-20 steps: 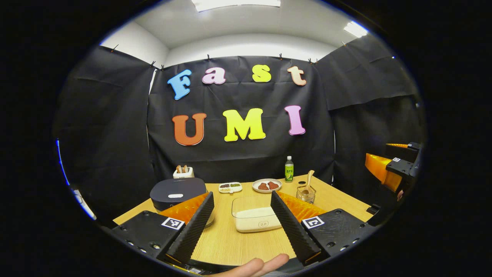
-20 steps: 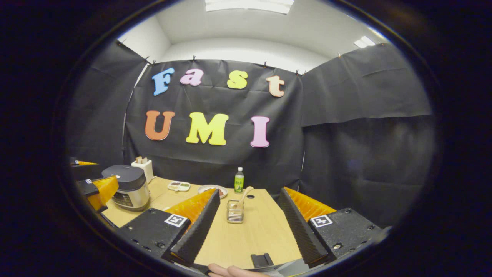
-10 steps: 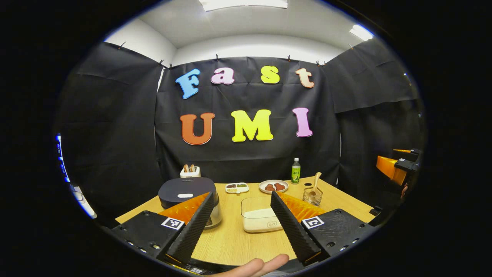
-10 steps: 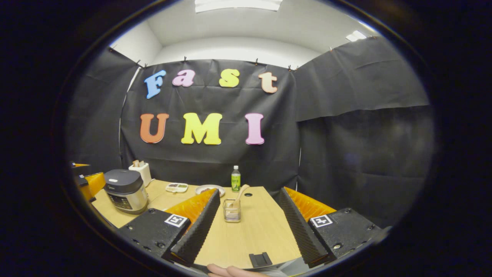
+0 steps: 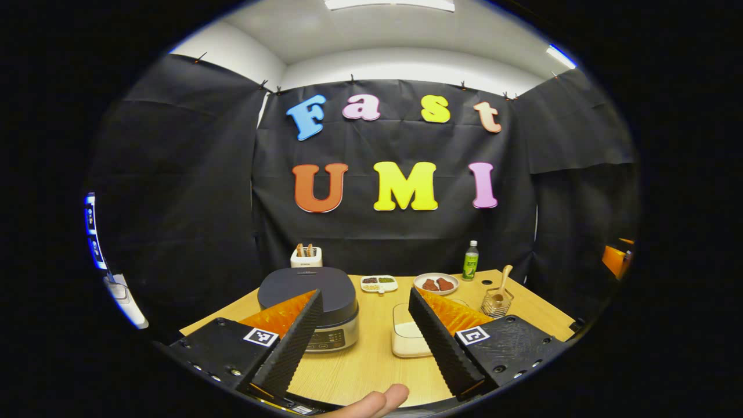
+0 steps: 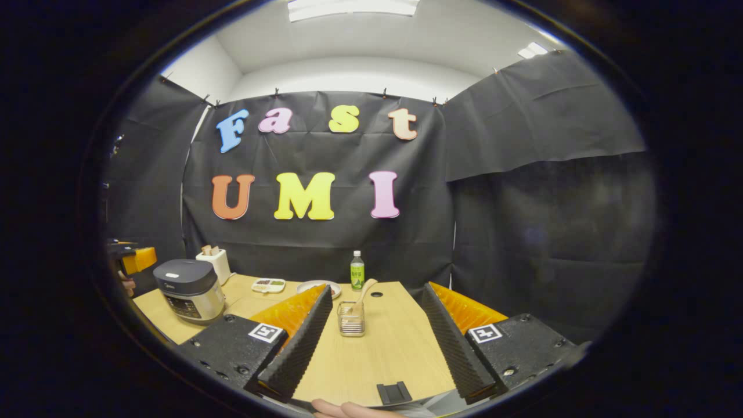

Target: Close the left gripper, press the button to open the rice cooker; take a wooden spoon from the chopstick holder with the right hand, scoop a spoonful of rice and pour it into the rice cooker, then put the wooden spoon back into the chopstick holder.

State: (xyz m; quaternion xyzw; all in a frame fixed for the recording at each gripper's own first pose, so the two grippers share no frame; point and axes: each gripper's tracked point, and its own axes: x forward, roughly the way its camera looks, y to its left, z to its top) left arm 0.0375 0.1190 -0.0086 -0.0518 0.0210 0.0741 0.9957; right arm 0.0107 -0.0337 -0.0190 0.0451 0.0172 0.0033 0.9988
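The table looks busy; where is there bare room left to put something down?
Bare wood lies on the table in front of and right of the chopstick holder, and at the near edge before the rice cooker and rice container. The back is crowded: toaster, divided dish, plate, bottle.

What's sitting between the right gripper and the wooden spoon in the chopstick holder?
Nothing visible. In the right gripper view, the right gripper is open and the chopstick holder with the wooden spoon stands ahead between its fingers, across bare table.
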